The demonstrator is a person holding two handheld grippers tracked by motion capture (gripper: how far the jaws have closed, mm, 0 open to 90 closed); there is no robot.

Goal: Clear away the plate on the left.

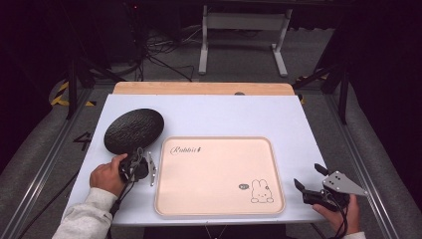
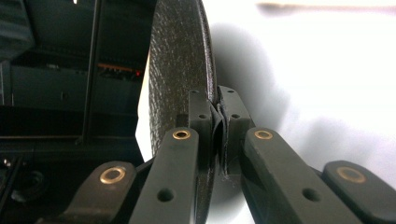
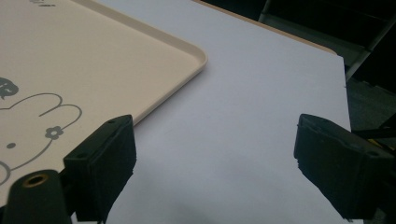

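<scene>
Plate [image 1: 134,130]: round, black, rough pebbled surface, thin rim. Held at its near rim, tilted up off the desk [image 1: 219,117], near the desk's left edge, just left of the tray.

Tray [image 1: 219,175]: rectangular, pale peach, rounded corners, low raised rim; script wording at far-left corner, rabbit drawing at near-right corner. Lies flat at the desk's near-centre, unloaded.

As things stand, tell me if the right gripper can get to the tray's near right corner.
Probably yes. The right gripper sits open just right of the tray, with bare table between them. The left gripper is across the tray, shut on the black plate.
</scene>
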